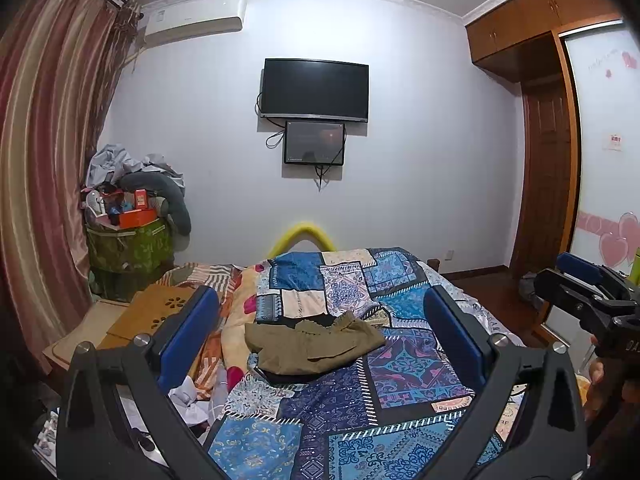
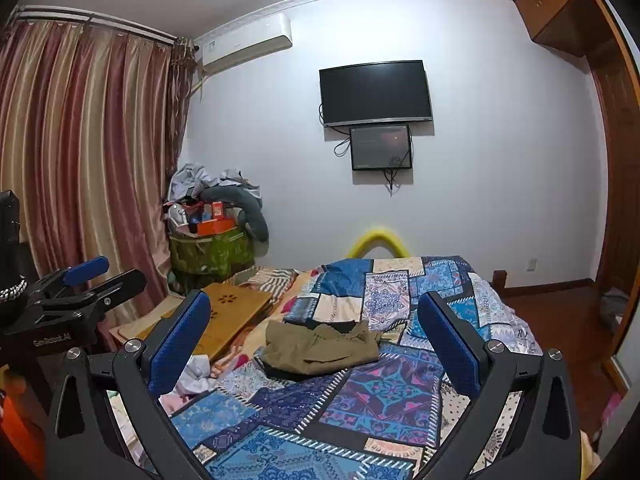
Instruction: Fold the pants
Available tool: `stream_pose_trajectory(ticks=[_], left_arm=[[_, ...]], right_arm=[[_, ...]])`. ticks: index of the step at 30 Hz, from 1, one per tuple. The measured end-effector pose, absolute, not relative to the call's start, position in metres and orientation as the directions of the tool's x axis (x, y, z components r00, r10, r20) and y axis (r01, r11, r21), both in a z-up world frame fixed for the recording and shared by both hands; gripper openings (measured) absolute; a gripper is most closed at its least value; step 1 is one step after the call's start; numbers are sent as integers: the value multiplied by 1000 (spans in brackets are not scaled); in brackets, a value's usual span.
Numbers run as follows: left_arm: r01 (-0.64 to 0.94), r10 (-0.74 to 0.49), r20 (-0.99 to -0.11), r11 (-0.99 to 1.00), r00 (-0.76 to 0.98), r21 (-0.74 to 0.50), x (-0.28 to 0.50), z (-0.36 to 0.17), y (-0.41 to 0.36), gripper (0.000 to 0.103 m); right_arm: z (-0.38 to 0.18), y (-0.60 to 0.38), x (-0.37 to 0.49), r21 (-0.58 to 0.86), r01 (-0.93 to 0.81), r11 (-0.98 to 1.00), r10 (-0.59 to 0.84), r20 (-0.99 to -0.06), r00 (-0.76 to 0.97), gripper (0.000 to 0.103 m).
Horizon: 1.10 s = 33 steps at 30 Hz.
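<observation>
Olive-brown pants (image 1: 316, 344) (image 2: 320, 346) lie in a loose, partly folded heap on the patchwork quilt (image 1: 400, 380) (image 2: 380, 392) in the middle of the bed, with a dark piece showing under their edges. My left gripper (image 1: 320, 294) hovers above the near side of the bed, open, its blue pads framing the pants from a distance. My right gripper (image 2: 313, 299) is held the same way, open and holding nothing. Each shows at the edge of the other's view: the right gripper (image 1: 568, 280), the left gripper (image 2: 124, 272). Neither touches the pants.
A wooden lap desk (image 1: 156, 312) (image 2: 236, 304) rests at the bed's left edge beside crumpled white cloth (image 1: 188, 396). A green hamper (image 1: 128, 248) piled with boxes and clothes stands by the curtain (image 1: 48, 160). Wall screens (image 1: 314, 90), a yellow foam arch (image 1: 302, 232) and a wardrobe (image 1: 548, 184) are beyond.
</observation>
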<state>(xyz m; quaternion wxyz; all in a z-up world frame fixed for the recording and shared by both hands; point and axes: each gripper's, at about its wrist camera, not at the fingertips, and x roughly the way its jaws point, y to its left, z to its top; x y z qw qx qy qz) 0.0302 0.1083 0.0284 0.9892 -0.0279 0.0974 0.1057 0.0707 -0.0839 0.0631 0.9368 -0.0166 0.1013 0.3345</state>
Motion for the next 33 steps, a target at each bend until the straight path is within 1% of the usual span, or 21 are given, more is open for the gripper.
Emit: stream_pose_trajectory(ticks=[16,19,33], left_arm=[[-183,169,-206,982,964,-53,33,25,114,103],[-164,147,-221,985,964,-58,34,25,115,103],[-143,127,-231,988,965,-51,37,22,109,103]], right_arm=[[60,-83,71,27,-623,782,615,-200,763,103],[60,-83,71,25,-622,783,613,-199,764,103],[58,-85,72,27,-616,788,607,-205,768,103]])
